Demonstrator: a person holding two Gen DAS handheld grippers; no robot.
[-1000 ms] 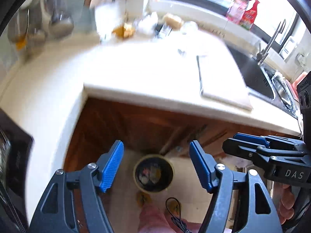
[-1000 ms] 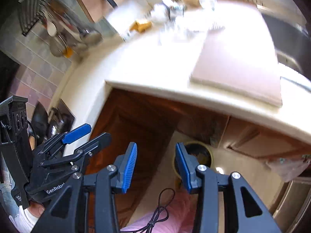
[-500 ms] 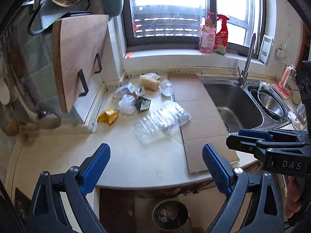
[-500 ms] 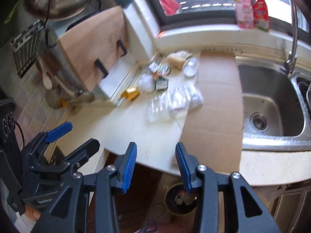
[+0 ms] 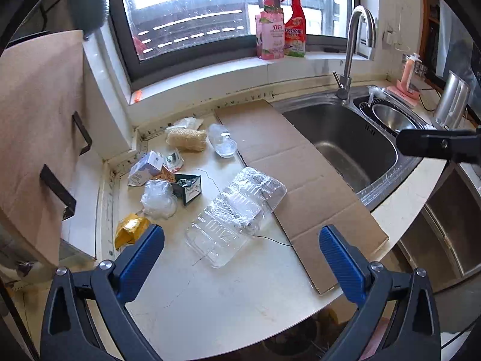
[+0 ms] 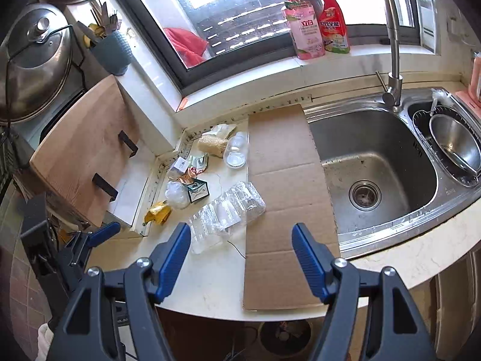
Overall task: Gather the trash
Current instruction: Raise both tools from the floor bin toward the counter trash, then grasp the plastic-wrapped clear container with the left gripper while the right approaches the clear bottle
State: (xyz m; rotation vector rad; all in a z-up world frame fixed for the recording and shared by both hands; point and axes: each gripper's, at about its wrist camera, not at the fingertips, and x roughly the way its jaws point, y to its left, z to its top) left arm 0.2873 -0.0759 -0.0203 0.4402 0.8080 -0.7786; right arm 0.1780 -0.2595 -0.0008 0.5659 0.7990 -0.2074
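I see the counter (image 5: 228, 310) front edge curving just under both tools, with bare counter straight ahead of my left gripper (image 5: 242, 254). Its jaws are spread wide and hold nothing. Just beyond its tips lies a clear plastic tray (image 5: 237, 210); a yellow wrapper (image 5: 130, 230) sits beside the left finger, with crumpled packets (image 5: 163, 177) farther ahead. My right gripper (image 6: 242, 254) is also wide open and empty, over flat cardboard (image 6: 282, 198) that reaches the counter edge. The sink (image 6: 372, 174) lies ahead to its right. Below the edge, a bin (image 6: 284, 335) shows.
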